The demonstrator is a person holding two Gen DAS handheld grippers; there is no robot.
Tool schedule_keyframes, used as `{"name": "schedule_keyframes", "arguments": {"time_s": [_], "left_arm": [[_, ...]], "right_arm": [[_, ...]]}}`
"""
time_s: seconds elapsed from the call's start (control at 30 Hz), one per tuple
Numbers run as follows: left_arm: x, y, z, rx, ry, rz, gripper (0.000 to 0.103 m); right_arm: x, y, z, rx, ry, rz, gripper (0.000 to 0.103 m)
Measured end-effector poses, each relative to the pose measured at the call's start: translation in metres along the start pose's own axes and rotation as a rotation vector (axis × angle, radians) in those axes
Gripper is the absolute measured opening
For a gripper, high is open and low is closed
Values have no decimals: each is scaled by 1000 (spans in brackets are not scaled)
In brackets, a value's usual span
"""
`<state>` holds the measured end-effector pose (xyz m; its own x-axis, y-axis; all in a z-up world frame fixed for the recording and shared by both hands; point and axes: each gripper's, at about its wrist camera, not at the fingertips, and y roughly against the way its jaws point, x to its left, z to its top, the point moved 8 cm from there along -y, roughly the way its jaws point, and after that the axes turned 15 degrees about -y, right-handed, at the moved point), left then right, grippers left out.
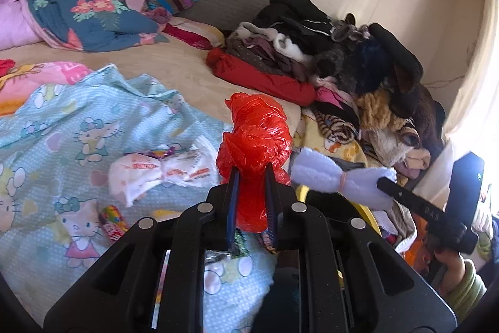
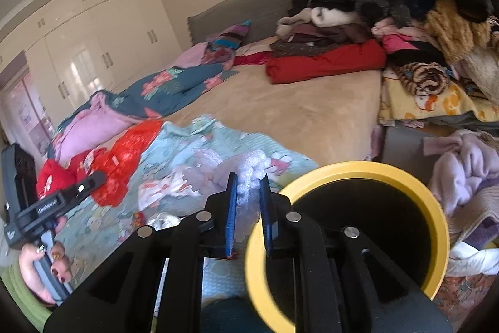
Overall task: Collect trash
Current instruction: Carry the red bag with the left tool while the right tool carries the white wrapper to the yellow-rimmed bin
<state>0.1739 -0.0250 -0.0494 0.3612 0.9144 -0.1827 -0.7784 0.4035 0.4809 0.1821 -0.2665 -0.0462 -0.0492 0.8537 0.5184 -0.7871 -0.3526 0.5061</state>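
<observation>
My left gripper (image 1: 252,169) is shut on a crumpled red plastic bag (image 1: 254,133) and holds it above the bed; the bag also shows in the right wrist view (image 2: 124,158). My right gripper (image 2: 248,178) is shut on a white foam wrap (image 2: 249,173), seen in the left wrist view (image 1: 330,173) as a bow-shaped piece tied in the middle. A yellow-rimmed black bin (image 2: 352,227) stands just below and right of my right gripper. A white printed wrapper (image 1: 162,170) and a small colourful wrapper (image 1: 113,222) lie on the Hello Kitty blanket (image 1: 62,145).
A pile of clothes (image 1: 343,58) fills the bed's right side, with a red folded cloth (image 1: 265,77) in front. Floral bedding (image 1: 87,17) lies at the far left. More laundry (image 2: 467,170) lies beside the bin. Wardrobes (image 2: 93,46) line the far wall.
</observation>
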Motion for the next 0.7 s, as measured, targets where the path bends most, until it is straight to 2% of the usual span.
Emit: {"name": "schedule_keyframes", "arguments": {"time_s": [0.4,0.7], "left_arm": [[-40,-15,-11,37,-67,-70,10],[-70,-27,-18,68,-114,-110,10]], "right_arm": [[-63,18,26,-74,-102,-98,14],[-107,26,34,-95,-175,-158,14]]}}
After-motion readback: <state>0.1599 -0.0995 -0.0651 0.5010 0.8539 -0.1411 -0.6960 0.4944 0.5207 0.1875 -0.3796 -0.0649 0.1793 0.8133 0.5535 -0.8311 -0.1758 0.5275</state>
